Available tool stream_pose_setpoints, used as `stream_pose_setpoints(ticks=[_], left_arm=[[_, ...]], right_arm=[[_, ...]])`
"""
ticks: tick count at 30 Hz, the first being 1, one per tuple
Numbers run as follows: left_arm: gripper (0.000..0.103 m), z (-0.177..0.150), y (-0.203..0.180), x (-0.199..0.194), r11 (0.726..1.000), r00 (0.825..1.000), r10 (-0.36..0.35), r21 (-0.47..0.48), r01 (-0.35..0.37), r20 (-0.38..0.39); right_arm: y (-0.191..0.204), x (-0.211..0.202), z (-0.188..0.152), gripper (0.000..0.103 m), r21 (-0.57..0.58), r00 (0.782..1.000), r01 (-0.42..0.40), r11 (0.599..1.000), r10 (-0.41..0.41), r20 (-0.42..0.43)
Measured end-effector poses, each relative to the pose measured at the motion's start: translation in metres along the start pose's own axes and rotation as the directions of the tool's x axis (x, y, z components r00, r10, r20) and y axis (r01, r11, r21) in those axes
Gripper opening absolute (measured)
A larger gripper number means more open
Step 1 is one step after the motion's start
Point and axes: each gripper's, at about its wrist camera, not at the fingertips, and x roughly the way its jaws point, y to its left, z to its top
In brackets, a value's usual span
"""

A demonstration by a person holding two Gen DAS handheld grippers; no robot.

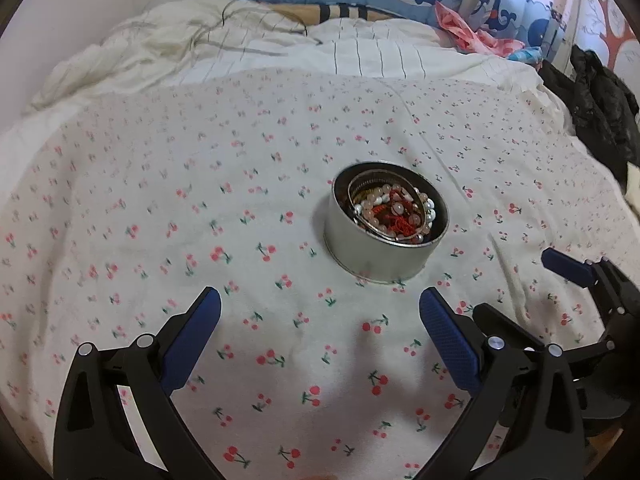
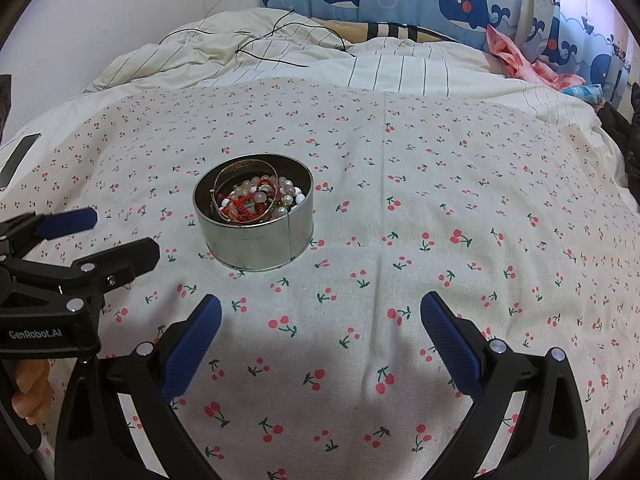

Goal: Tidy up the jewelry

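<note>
A round silver tin (image 1: 360,248) stands upright on the cherry-print sheet (image 1: 200,208). It holds a heap of jewelry (image 1: 396,212): pale bead bracelets, red cord and a thin gold bangle. In the right wrist view the tin (image 2: 256,244) is ahead to the left, with the jewelry (image 2: 256,200) inside. My left gripper (image 1: 320,300) is open and empty, just short of the tin. My right gripper (image 2: 320,308) is open and empty, to the right of the tin. Each gripper shows in the other's view, the right one (image 1: 560,276) and the left one (image 2: 112,236).
A rumpled striped duvet (image 2: 360,64) with thin black cables (image 2: 260,40) lies at the far end of the bed. Whale-print curtains (image 2: 440,0) hang behind. Dark clothing (image 1: 600,108) lies at the right edge. A phone-like object (image 2: 20,152) lies at the left edge.
</note>
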Motion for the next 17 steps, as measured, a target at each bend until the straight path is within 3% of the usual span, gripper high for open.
stream_pose_setpoints(ticks=[2,5,10,17], left_arm=[[0.095,-0.002,0.003,-0.004,1.0,1.0,-0.019,-0.02,0.02,0.021],[0.095,-0.003,-0.004,-0.012,0.996,0.994,0.08,0.027,-0.083,0.08],[0.095,-0.002,-0.01,-0.009,0.988,0.987,0.139,0.061,-0.144,0.079],[0.095,0.001,-0.006,-0.01,0.991,0.99,0.121,0.054,-0.126,0.076]], right_arm=[[0.0,0.0,0.001,0.096,0.0,1.0,0.001,1.0,-0.001,0.0],[0.0,0.0,0.001,0.096,0.0,1.0,0.001,1.0,-0.001,0.001],[0.001,0.001,-0.001,0.096,-0.004,1.0,0.008,1.0,-0.008,0.001],[-0.001,0.0,0.0,0.096,0.004,1.0,0.005,1.0,-0.005,-0.002]])
